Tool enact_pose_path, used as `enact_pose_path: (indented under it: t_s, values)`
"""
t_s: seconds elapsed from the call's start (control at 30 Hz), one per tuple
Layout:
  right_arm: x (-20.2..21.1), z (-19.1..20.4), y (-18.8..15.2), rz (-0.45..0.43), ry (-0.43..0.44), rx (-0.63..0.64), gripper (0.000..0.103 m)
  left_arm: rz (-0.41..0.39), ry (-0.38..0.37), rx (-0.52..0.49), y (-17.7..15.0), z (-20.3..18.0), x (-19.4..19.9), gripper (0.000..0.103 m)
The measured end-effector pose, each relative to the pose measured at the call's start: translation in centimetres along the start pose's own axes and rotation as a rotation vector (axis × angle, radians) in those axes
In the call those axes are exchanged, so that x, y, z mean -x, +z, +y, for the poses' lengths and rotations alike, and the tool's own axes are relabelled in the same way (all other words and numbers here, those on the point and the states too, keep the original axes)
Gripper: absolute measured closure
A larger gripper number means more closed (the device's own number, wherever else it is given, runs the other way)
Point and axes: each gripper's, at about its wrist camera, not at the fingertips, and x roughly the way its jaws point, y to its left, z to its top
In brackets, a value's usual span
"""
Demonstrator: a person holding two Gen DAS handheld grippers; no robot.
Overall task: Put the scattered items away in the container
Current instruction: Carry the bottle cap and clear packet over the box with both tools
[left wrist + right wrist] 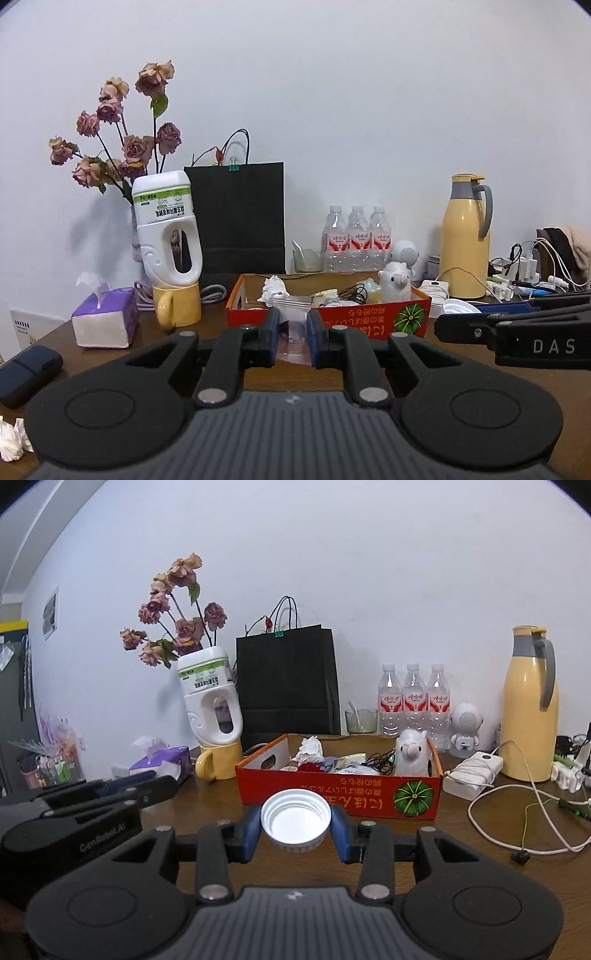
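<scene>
Right tool (295, 821): clamped on white ribbed cap (295, 818), open side up, held above surface (461, 853) just short of red cardboard box (332, 797). Left tool (291, 332): narrow, pinching clear crinkled plastic piece (293, 343), also just short of box (332, 321).

Surface: dark brown wood, crowded. Box: orange-red, printed pumpkin on near wall, cut-out handle in left wall; contents include crumpled tissue (310, 749), black cable tangle (380, 762), white plush alpaca (410, 753) upright in right corner.

Left of box: yellow mug (218, 762) carrying inverted white bottle (210, 701), purple tissue pack (166, 757), dried roses (177, 620). Behind box: black paper bag (286, 683), glass with spoon (361, 720), 3 water bottles (413, 698), small white robot figure (465, 725). Right: yellow thermos jug (530, 709), white charger wrapped in cord (472, 771), loose cables (528, 812). Near left edge in left view: dark case (27, 369), 2 tissue wads (13, 441).

Room: plain white wall (369, 572) directly behind surface.
</scene>
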Motion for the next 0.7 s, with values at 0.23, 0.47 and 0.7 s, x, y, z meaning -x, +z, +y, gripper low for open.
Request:
enact_pose_path:
  t_s: [0.23,0.47,0.7]
  values:
    - [-3.6,-0.4,1.5,0.005,0.025,0.023,0.064,-0.019,-0.025,-0.017,3.6,-0.5,-4.7,0.086]
    - [-9.8,-2.4,5.6,-0.015,0.034,0.041,0.064,-0.037,-0.006,-0.025,5.8,0.5,-10.8,0.086]
    - [-17.9,-4.9,9.3,0.058,0.095,0.004,0.064,0.134,-0.002,0.041,7.5,3.3,-20.4,0.086]
